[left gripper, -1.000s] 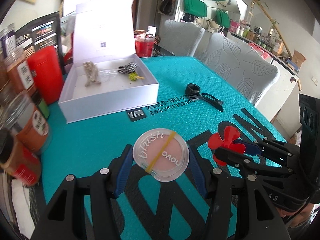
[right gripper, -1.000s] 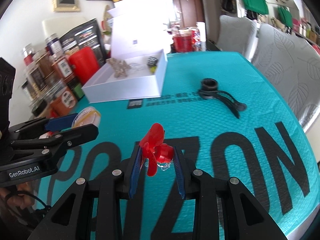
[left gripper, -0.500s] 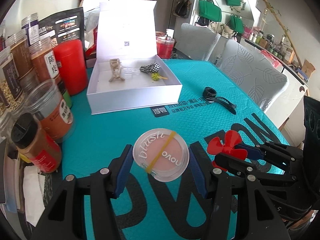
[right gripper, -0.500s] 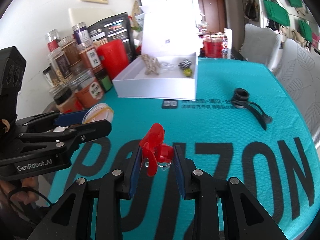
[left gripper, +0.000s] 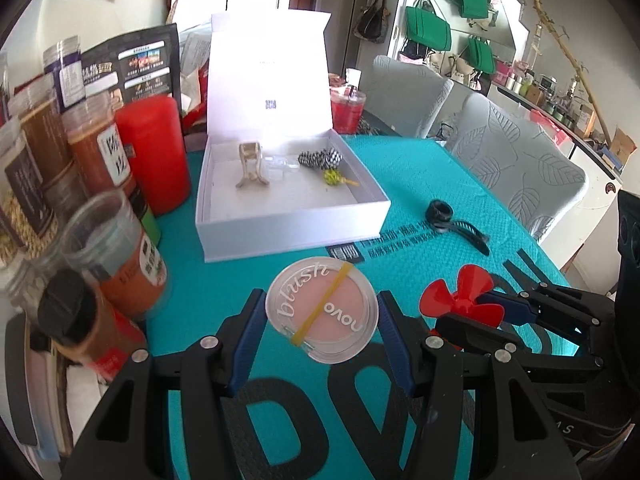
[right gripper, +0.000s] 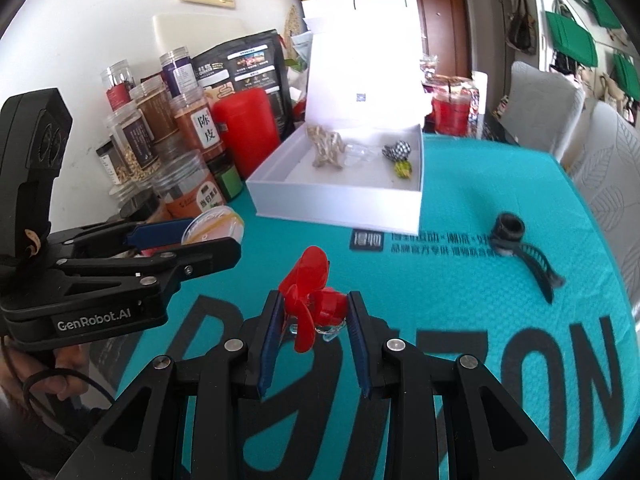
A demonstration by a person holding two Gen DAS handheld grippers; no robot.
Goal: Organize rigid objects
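My left gripper [left gripper: 322, 320] is shut on a round clear blush compact [left gripper: 322, 314] with a yellow rubber band, held above the teal mat. My right gripper [right gripper: 316, 316] is shut on a small red propeller [right gripper: 310, 300]; it shows at the right of the left wrist view [left gripper: 462, 300]. An open white box [left gripper: 288, 216] stands ahead with its lid upright; it holds a beige hair claw [left gripper: 250, 164], a checkered piece [left gripper: 322, 158] and a yellow-green item [left gripper: 334, 178]. The box also shows in the right wrist view [right gripper: 340, 200]. A black clip with a ring [left gripper: 456, 224] lies on the mat, right of the box.
Spice jars [left gripper: 112, 248] and a red canister [left gripper: 154, 156] crowd the left side beside the box. A red drink cup [left gripper: 347, 114] stands behind the box. Grey chairs [left gripper: 516, 168] line the table's far right edge. The teal mat [right gripper: 460, 288] has large black letters.
Both grippers have moved left and toward the box with their objects held; the jars on the left now loom closer and the box sits more centred ahead.
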